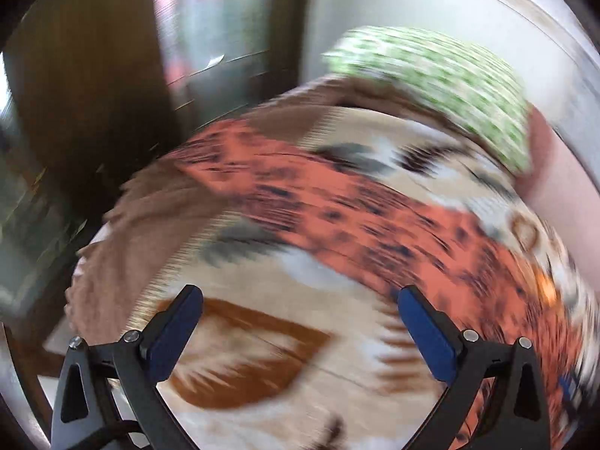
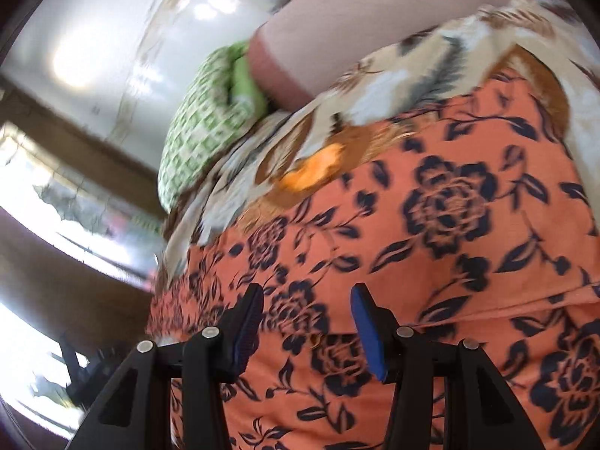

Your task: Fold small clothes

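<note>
An orange garment (image 2: 431,262) printed with dark flowers lies spread on a beige bedspread with brown leaves (image 1: 262,337). In the blurred left wrist view the orange garment (image 1: 337,202) runs as a diagonal band ahead of my left gripper (image 1: 300,300). That gripper is wide open over the bedspread with nothing between its blue pads (image 1: 423,333). My right gripper (image 2: 307,300) hovers just over the garment's near part. It stands about half open, and the cloth lies below the pads, not pinched between them.
A green-and-white checked pillow (image 2: 195,131) and a pink bolster (image 2: 337,30) lie at the far side of the bed. The green pillow (image 1: 450,86) shows at the upper right. Dark wooden frames (image 1: 93,93) and bright windows (image 2: 75,225) stand to the left beyond the bed's edge.
</note>
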Action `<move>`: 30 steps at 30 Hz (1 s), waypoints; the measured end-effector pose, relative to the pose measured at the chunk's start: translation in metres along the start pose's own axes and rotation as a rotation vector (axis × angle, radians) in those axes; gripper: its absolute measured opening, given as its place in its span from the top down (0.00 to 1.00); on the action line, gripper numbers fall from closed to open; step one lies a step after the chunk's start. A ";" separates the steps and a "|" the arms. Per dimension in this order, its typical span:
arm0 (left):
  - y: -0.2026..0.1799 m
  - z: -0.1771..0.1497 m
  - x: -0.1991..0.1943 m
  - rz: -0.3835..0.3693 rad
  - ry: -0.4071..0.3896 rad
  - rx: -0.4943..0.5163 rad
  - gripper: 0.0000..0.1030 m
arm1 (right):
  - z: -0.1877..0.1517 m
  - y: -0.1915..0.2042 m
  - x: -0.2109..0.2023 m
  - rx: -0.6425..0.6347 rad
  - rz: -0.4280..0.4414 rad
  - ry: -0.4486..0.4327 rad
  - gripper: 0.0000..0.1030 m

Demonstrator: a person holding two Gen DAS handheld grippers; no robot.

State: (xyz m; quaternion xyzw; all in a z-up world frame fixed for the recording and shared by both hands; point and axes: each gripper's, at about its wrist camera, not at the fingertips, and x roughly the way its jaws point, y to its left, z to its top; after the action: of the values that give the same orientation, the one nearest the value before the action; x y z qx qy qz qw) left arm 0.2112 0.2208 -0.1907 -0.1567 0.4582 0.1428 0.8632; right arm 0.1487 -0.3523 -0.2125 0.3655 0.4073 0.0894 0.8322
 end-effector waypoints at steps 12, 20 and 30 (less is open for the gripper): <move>0.082 0.053 0.083 -0.254 0.143 -0.423 0.12 | 0.001 0.001 0.017 0.000 -0.019 0.030 0.49; 0.089 0.068 0.118 -0.297 0.121 -0.496 0.33 | 0.003 -0.003 0.023 0.009 -0.038 0.047 0.49; 0.112 0.075 0.146 -0.385 0.065 -0.572 0.74 | 0.002 -0.002 0.036 -0.014 -0.074 0.061 0.49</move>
State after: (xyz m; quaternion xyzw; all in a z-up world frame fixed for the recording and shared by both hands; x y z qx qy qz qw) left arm 0.3018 0.3681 -0.2887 -0.4805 0.3888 0.0949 0.7804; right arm 0.1730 -0.3388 -0.2350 0.3413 0.4452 0.0728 0.8246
